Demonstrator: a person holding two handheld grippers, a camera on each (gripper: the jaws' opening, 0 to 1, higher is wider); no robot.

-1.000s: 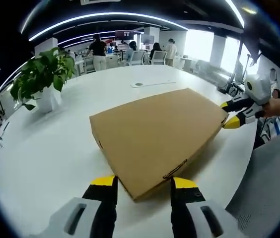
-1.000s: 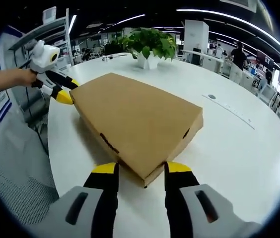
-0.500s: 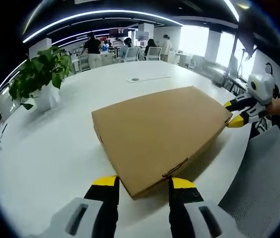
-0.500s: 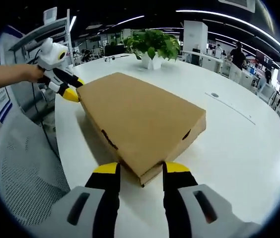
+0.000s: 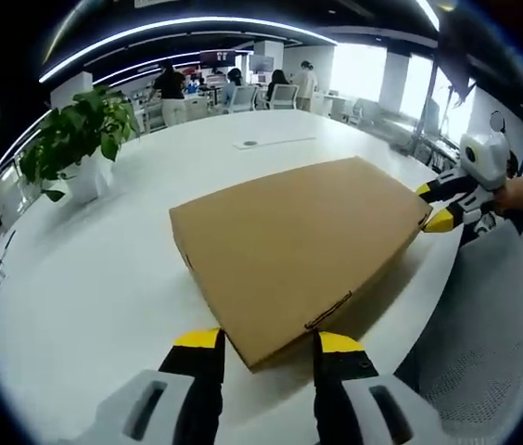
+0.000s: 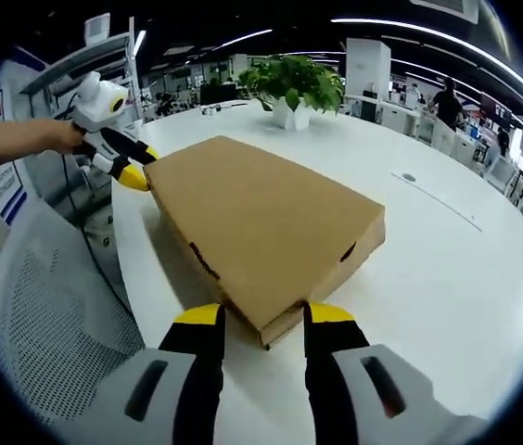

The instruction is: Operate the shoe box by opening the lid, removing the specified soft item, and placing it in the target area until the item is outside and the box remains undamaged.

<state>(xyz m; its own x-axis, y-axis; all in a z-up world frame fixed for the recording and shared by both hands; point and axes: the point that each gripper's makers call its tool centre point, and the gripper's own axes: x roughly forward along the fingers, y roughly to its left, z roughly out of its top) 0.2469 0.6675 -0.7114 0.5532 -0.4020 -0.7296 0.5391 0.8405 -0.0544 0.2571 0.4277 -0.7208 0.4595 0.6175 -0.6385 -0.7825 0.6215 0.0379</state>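
At centre frame in both views, the box (image 5: 294,250) lay flat on the white bench (image 5: 85,278), lid closed, brown cardboard. Left gripper (image 5: 266,345), at the bottom of the left gripper view: jaws spread, one yellow tip on each side of the box's near corner, close to it; contact could not be told. Right gripper (image 6: 261,320), at the bottom of the right gripper view: jaws likewise spread, straddling the opposite corner (image 6: 269,336). Right gripper also appeared at the right edge of the left gripper view, tips at the box's far corner. Left gripper appeared at the upper left of the right gripper view. Potted plant (image 5: 76,139) stood upper left on the bench, well apart from the box. Mesh chair (image 6: 53,306) sat lower left.
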